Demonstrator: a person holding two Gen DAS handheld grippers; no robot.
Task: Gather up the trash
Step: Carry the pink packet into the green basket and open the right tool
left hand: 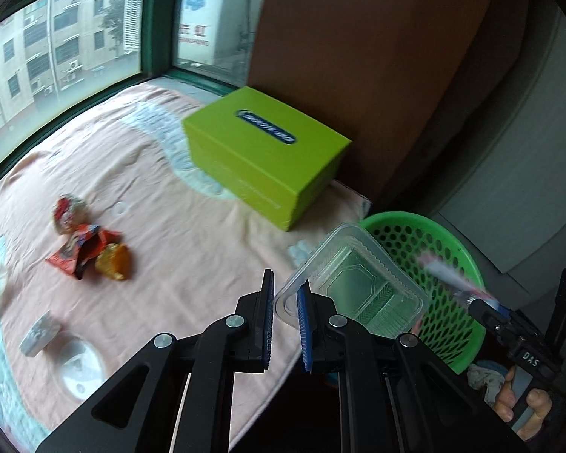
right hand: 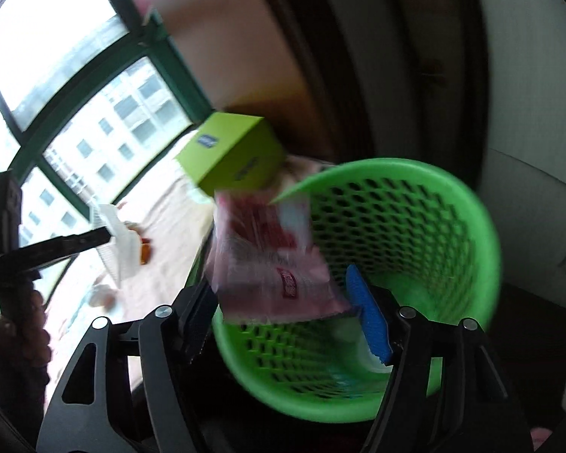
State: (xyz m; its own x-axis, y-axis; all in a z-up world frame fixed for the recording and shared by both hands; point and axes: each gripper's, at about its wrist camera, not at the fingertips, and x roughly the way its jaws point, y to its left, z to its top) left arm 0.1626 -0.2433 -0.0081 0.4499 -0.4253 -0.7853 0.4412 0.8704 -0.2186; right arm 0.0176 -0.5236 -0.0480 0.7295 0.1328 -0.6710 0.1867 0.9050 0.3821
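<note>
My left gripper [left hand: 286, 321] is shut on the rim of a clear plastic food container [left hand: 358, 290], held over the bed's edge beside the green mesh basket [left hand: 452, 249]. In the right wrist view that same container [right hand: 117, 241] shows at the left. My right gripper [right hand: 283, 302] hangs over the green mesh basket [right hand: 471, 204] with its jaws wide apart. A blurred pink and red wrapper [right hand: 271, 260] lies loose between them above the basket's mouth. From the left wrist view, the right gripper [left hand: 524, 290] has the wrapper [left hand: 445, 275] jutting from one finger.
On the pink bed cover [left hand: 169, 207] lie a red wrapper [left hand: 75, 253], an orange piece [left hand: 113, 262], a crumpled red-white wrapper [left hand: 69, 213] and a white scrap [left hand: 39, 334]. A lime-green box [left hand: 260, 154] stands by the brown headboard. Windows run behind the bed.
</note>
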